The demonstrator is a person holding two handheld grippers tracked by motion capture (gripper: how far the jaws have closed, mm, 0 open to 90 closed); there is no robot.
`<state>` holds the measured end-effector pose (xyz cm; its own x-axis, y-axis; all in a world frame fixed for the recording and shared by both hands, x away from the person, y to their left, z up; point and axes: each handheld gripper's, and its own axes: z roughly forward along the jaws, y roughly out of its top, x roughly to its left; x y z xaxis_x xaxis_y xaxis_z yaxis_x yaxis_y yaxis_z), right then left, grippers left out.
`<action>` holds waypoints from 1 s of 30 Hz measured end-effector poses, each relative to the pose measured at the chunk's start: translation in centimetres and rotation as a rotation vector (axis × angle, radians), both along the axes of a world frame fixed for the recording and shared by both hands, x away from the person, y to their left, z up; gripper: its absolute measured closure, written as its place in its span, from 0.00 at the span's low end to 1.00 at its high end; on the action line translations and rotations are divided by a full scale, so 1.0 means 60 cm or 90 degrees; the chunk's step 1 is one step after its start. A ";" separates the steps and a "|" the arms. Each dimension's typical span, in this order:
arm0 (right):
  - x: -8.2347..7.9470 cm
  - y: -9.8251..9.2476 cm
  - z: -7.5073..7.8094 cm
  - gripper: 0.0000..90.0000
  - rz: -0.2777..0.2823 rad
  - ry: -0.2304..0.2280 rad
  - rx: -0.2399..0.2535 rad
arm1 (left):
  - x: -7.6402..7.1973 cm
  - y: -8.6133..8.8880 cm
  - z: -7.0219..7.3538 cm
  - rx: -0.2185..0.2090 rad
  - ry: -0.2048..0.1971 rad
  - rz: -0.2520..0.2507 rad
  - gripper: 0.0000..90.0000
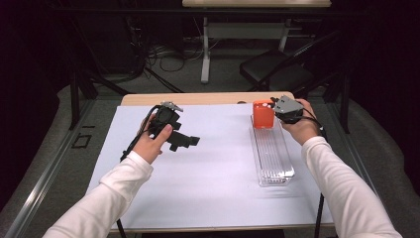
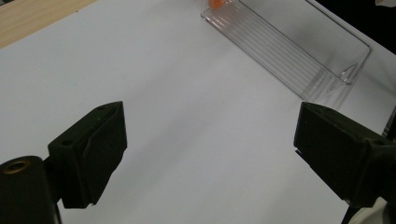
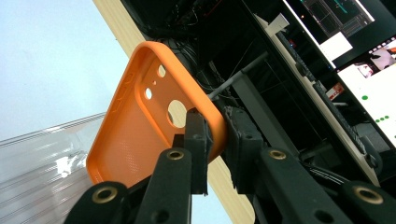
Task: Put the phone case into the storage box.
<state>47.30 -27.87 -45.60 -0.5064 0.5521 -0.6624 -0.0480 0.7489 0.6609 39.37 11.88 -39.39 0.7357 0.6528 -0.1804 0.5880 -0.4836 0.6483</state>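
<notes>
White sheet on wooden table, dark room; left gripper spread, right gripper pinching orange case.

Clear tray bounds open white sheet.

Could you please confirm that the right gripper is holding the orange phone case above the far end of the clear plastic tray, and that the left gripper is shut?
Not quite: the left gripper is open, its fingers standing wide apart over the white sheet in the left gripper view. The rest holds: the right gripper grips the orange phone case above the far end of the clear plastic tray.

White sheet, black chair
</notes>
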 end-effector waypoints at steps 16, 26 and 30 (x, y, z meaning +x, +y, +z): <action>0.003 0.000 -0.007 0.89 0.000 0.003 0.005 | 0.000 -0.001 0.000 0.002 0.000 -0.001 0.11; 0.008 -0.002 -0.009 0.89 -0.005 0.003 -0.009 | 0.000 0.000 0.000 0.003 0.001 -0.004 0.11; 0.010 -0.007 -0.009 0.88 -0.010 0.005 -0.023 | 0.000 -0.001 0.001 0.002 0.000 -0.003 0.11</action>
<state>47.92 -28.28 -46.14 -0.5028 0.5356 -0.6785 -0.0312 0.7732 0.6334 39.34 11.81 -39.34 0.7390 0.6496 -0.1788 0.5860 -0.4888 0.6463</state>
